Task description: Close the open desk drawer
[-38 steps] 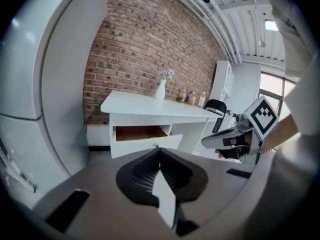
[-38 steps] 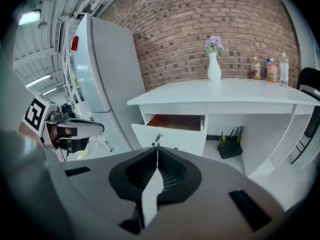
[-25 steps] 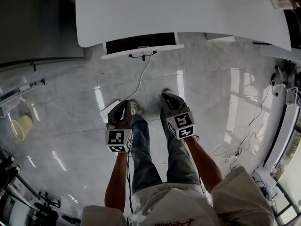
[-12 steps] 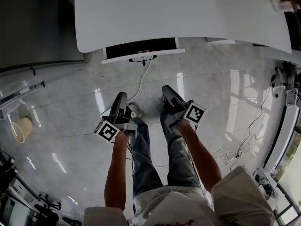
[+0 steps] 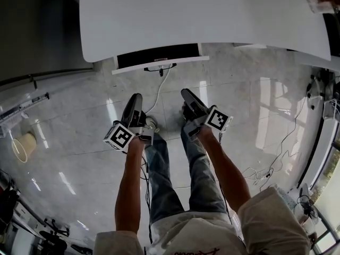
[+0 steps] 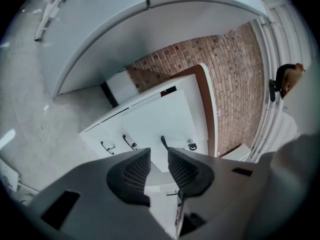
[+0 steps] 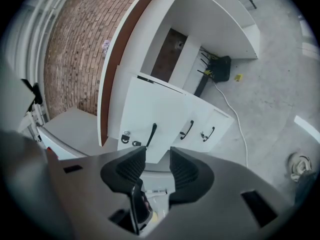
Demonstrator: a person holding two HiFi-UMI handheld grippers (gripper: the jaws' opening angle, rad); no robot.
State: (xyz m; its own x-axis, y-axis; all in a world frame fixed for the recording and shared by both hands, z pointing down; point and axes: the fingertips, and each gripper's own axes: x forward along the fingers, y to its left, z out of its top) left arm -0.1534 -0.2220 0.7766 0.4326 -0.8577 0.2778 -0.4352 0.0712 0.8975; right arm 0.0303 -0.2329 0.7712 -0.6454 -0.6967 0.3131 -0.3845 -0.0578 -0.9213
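The white desk [image 5: 212,15] spans the top of the head view. Under its left part the drawer [image 5: 159,62] stands pulled out, with a dark inside behind its white front. My left gripper [image 5: 135,99] and right gripper [image 5: 186,94] hover over the floor short of it, both pointing at the desk. Both jaws have just been opening and stand open with nothing between them. In the left gripper view the pulled-out drawer front [image 6: 165,119] and its black handle [image 6: 163,142] lie just beyond the pads. The right gripper view shows the same front [image 7: 150,111] and handle [image 7: 151,134].
Two more drawer handles [image 7: 186,129] sit beside the pulled-out one. A white cable [image 5: 159,92] runs across the tiled floor from under the desk. A pale bin [image 5: 20,146] stands at the far left. The person's legs [image 5: 159,179] are below the grippers.
Both grippers have moved forward toward the desk and rolled, so their marker cubes now face outward. The desk and drawer sit slightly lower in the head view.
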